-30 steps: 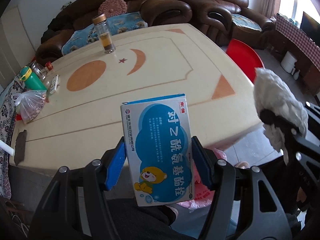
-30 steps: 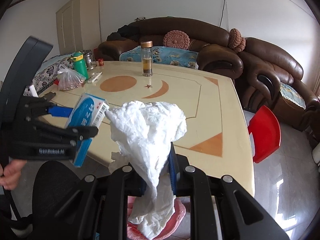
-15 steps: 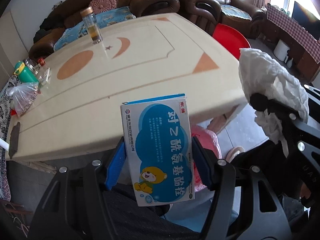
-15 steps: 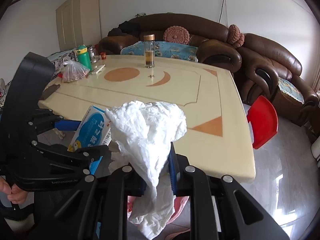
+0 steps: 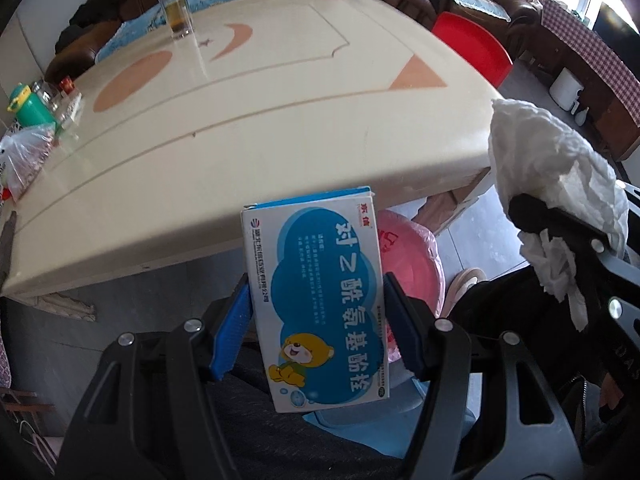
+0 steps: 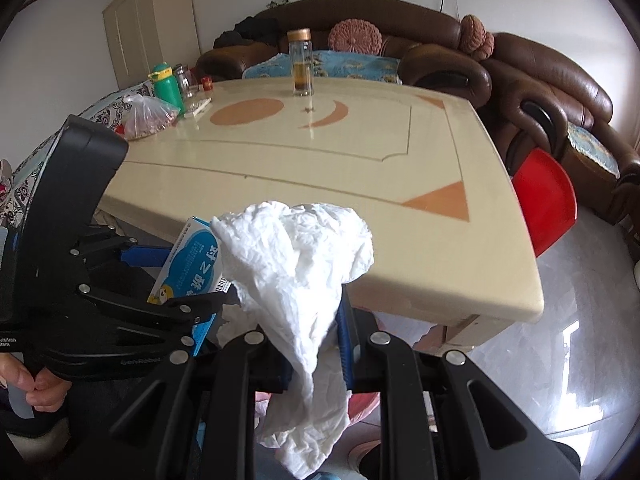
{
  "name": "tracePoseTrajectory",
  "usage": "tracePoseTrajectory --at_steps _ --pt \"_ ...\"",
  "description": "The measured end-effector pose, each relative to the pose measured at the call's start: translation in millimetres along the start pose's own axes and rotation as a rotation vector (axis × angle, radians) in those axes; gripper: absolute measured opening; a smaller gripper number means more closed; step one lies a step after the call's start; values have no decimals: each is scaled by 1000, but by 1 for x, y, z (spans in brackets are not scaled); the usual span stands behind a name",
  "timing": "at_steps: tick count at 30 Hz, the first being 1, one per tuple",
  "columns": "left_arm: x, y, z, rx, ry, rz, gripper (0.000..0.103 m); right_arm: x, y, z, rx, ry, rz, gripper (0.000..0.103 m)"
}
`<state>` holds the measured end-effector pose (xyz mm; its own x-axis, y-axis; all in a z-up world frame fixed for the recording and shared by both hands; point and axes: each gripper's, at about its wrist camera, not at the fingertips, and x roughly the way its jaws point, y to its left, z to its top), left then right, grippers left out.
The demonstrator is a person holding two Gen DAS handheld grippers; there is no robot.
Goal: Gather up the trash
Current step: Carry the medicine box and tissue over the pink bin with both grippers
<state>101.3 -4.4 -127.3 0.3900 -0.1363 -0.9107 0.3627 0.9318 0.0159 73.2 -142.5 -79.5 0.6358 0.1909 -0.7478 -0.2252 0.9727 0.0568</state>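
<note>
Change: both claws have come down off the table (image 5: 280, 128) edge toward the floor; in the earlier views box and tissue stood against the table top, and now they hang in front of and below its near rim.
Meaning: judged from this, pick-up is done and the drop into the bin is the step in hand; nothing has been let go yet.
Left claw (image 5: 316, 332): clamped on the box (image 5: 320, 304), blue pads pressed on its two long sides, jaws about half apart.
Right claw (image 6: 316, 344): squeezed nearly together on the tissue (image 6: 296, 264), which bulges above the pads and trails below them.
Box: thin printed card, flat rectangular carton, blue cloud print, cartoon bear, glossy face; upright in the grip, likely light and easily dented.
Tissue: white, crumpled, soft paper wad with a ragged tail; will sag and may cling to the pads when freed.
Bin (image 5: 412, 256): pink plastic liner, thin and wrinkled, partly hidden behind the box, under the table edge; its rim is mostly out of sight.
Table: smooth cream top with orange inlays, rounded edge.
Left on the table: a glass bottle (image 6: 302, 62), a green bottle (image 6: 166, 84) and a clear bag (image 6: 148, 118), well apart from both claws; whether any is trash I cannot tell.
</note>
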Motion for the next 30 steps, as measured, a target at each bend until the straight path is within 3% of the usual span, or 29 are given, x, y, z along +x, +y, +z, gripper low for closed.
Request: tracePoseTrajectory --at_steps 20,30 --pt "99 -7 -13 5 162 -43 63 103 -23 -45 77 222 41 18" --pt "149 -5 -21 -43 246 -84 63 158 -37 -73 106 336 28 19"
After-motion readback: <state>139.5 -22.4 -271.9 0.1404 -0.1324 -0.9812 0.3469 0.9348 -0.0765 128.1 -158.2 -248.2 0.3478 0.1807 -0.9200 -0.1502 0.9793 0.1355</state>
